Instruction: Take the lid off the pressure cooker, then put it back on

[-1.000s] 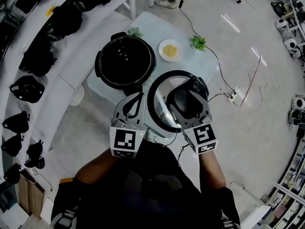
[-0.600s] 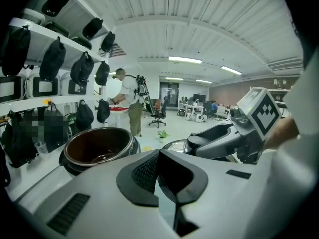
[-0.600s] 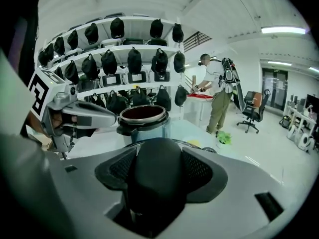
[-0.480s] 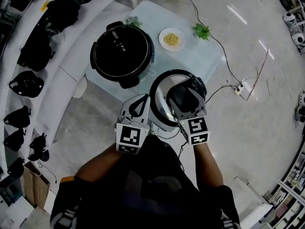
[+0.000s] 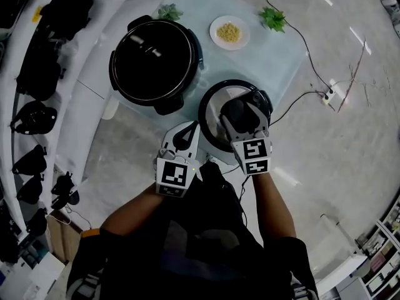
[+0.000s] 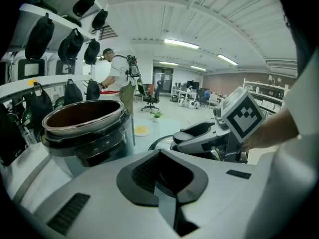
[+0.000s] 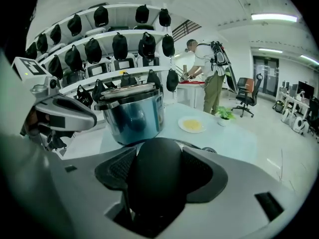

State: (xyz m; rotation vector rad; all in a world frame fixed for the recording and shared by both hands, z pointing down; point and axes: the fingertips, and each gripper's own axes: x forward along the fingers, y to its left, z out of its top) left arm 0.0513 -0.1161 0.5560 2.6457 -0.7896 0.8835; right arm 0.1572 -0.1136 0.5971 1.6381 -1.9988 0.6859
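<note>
Holding lid (image 5: 213,119) clear of cooker (image 5: 154,62): right gripper (image 5: 242,116) clamped on lid's black handle (image 7: 155,176). Lid sits roughly level, just beside open cooker, over near edge of table (image 5: 278,55). Left gripper (image 5: 185,135) close beside lid, jaws together, nothing between. Removal looks done, putting back not yet begun. Next move likely: carry lid over cooker rim, centre it, lower flat.

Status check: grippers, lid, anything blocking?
Right gripper shut on lid handle; left gripper shut, empty. Lid off, held beside open cooker. Nothing between them.
</note>
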